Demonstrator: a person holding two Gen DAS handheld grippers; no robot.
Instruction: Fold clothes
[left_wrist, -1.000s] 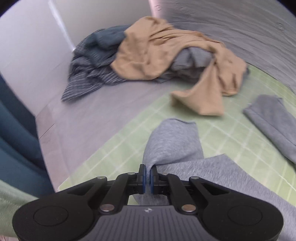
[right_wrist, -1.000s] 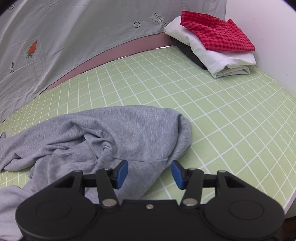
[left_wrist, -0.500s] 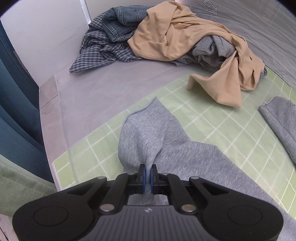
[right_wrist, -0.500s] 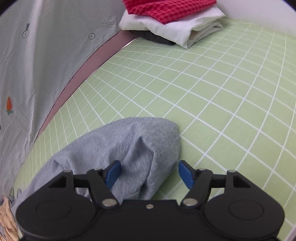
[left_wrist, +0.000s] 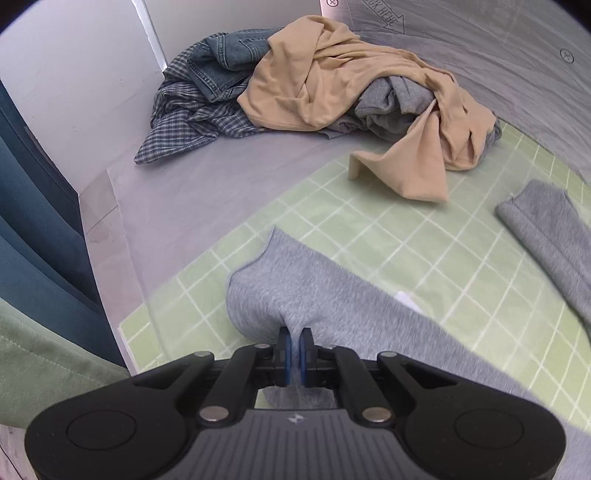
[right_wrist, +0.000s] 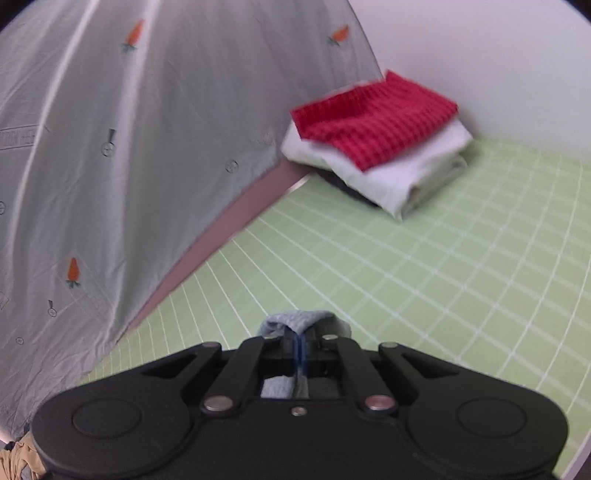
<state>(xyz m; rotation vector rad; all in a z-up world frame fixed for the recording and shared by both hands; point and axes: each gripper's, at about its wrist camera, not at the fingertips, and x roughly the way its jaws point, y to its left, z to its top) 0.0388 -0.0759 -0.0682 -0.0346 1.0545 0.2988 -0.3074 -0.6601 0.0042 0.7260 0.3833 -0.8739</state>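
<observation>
A grey sweatshirt (left_wrist: 332, 295) lies on the green checked mat (left_wrist: 424, 243). My left gripper (left_wrist: 294, 350) is shut on a pinch of its cloth near the mat's left corner. A grey sleeve (left_wrist: 546, 229) of it lies to the right. In the right wrist view, my right gripper (right_wrist: 297, 350) is shut on a small bunch of the grey sweatshirt (right_wrist: 299, 321), held above the mat (right_wrist: 424, 277); the garment's other parts are hidden below the gripper body.
A pile of unfolded clothes, with a tan garment (left_wrist: 351, 85), jeans (left_wrist: 236, 51) and a plaid shirt (left_wrist: 184, 118), lies at the back left. A folded stack, red checked cloth (right_wrist: 373, 118) on white (right_wrist: 399, 177), sits at the mat's far corner. A grey printed sheet (right_wrist: 129, 147) hangs behind.
My right gripper has closed on the sweatshirt's cloth and lifted, with the view tilting up toward the folded stack. My left gripper has pulled its pinch of cloth back and toward the mat's corner.
</observation>
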